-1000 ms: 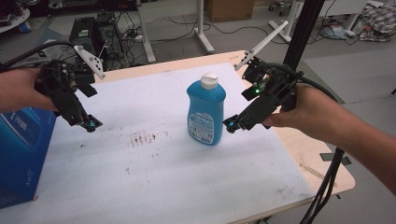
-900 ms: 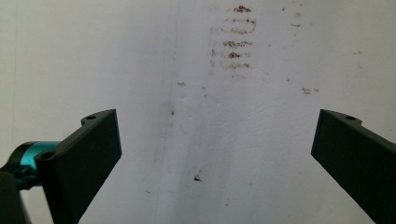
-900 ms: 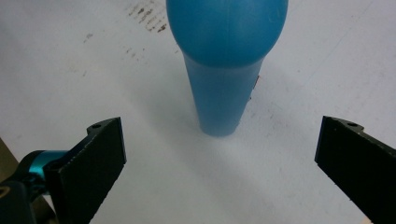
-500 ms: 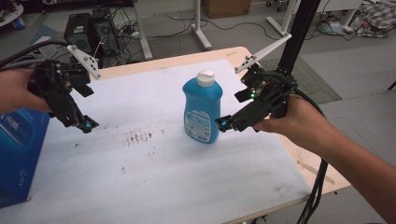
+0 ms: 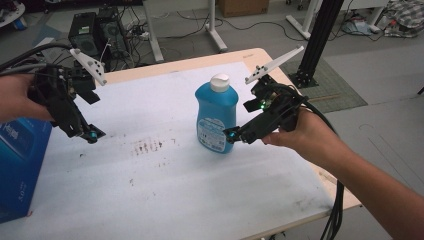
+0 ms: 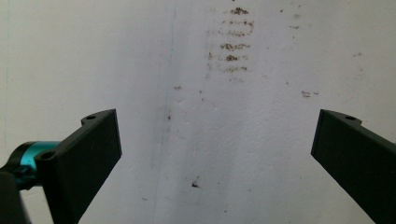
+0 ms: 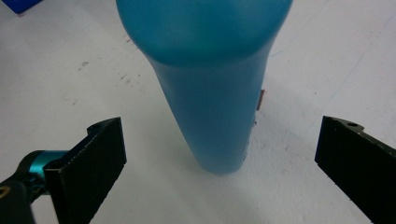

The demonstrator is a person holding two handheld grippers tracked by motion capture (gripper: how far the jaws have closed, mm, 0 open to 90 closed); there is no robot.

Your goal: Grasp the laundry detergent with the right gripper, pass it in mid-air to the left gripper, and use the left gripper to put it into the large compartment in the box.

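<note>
Right gripper jaws wide apart, just beside blue bottle standing upright mid-surface, w/ bare room all round. Left gripper also spread, over stained patch, blue box at left edge

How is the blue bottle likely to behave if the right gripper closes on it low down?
The bottle stands tall on a narrow base, so a sideways nudge could tip it. Its smooth plastic sides may slip or flex between the open right gripper. It looks full, so probably heavy.
</note>
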